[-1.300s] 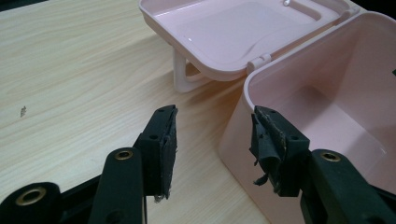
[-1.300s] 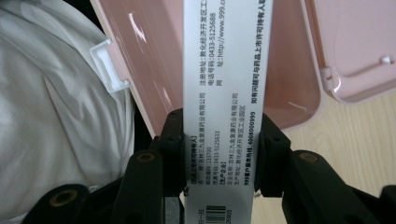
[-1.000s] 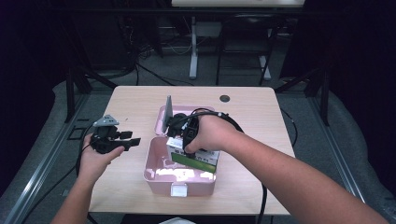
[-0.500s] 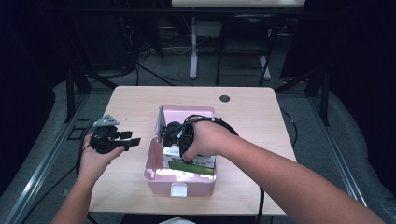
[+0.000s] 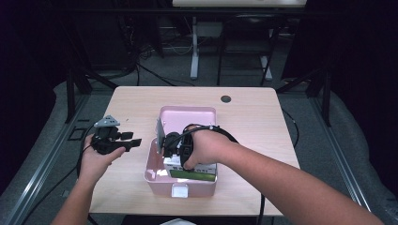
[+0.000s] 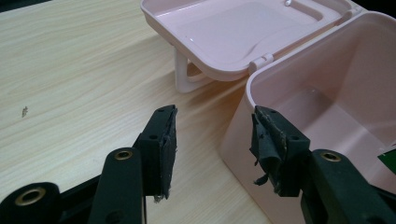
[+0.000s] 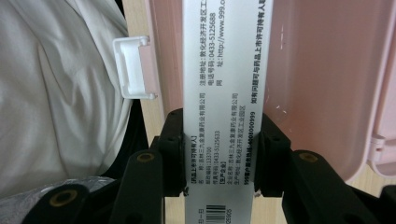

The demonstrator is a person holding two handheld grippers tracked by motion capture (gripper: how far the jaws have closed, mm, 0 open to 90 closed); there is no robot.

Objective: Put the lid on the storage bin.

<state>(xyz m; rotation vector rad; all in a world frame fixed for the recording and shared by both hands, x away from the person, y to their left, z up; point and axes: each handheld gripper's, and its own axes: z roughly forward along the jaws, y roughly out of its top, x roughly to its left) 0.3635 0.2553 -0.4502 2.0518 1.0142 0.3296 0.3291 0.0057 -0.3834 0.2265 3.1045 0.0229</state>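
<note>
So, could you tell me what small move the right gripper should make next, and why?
Probably lower a little further, then open. The right gripper is shut on the white carton, held over the open pink box, where other cartons already lie; the left gripper waits open beside it.

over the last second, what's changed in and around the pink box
The right gripper, shut on the white carton, has carried it from the right part of the pink box toward its left wall. The left gripper stays open beside the box, and the box with its lid laid open has not moved.
</note>
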